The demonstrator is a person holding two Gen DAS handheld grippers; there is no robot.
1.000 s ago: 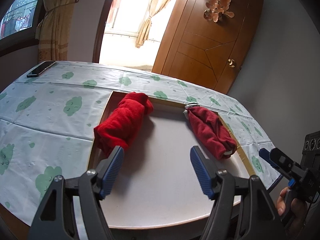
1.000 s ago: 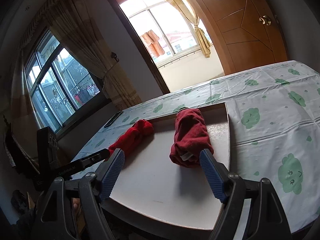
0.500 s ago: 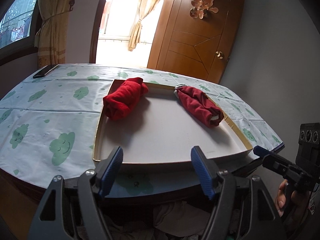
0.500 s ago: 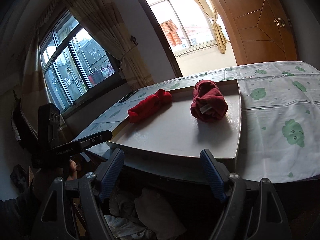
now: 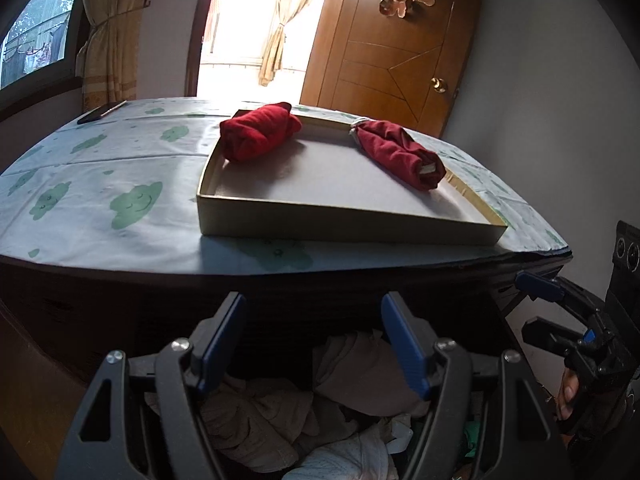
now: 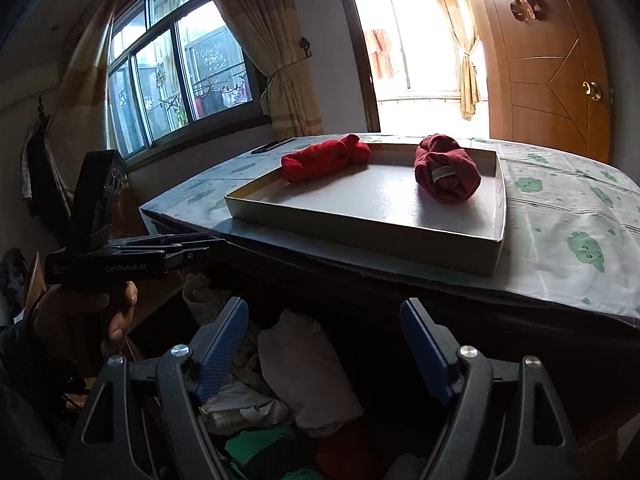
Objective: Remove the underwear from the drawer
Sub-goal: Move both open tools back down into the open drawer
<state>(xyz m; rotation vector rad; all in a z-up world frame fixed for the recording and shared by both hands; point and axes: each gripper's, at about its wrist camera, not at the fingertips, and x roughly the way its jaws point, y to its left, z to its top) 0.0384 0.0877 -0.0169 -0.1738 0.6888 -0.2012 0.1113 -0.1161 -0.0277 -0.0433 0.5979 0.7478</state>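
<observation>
Under the table's front edge, an open drawer holds a heap of clothes; its walls are lost in shadow. Beige and white pieces [image 5: 360,376] lie below my left gripper [image 5: 314,320], which hangs open above them with nothing between its blue pads. My right gripper [image 6: 324,320] is open too, over a beige bundle [image 6: 304,372], a green piece [image 6: 256,444] and a red piece [image 6: 340,454]. Neither gripper touches the cloth. Each gripper shows in the other's view: the right gripper [image 5: 534,306] at the right edge, the left gripper [image 6: 208,246] at the left, held by a hand.
On the table's cloud-print cloth [image 5: 120,184] stands a shallow cardboard tray [image 5: 344,232] with a bright red roll [image 5: 256,136] and a dark red roll [image 5: 396,152]. A dark phone [image 5: 100,112] lies at the far left corner. A wooden door [image 5: 384,64] and a window are behind.
Both grippers have drawn back from over the tray and sunk below the table edge. The drawer's clothes have come into view. The rolls in the tray have not moved.
</observation>
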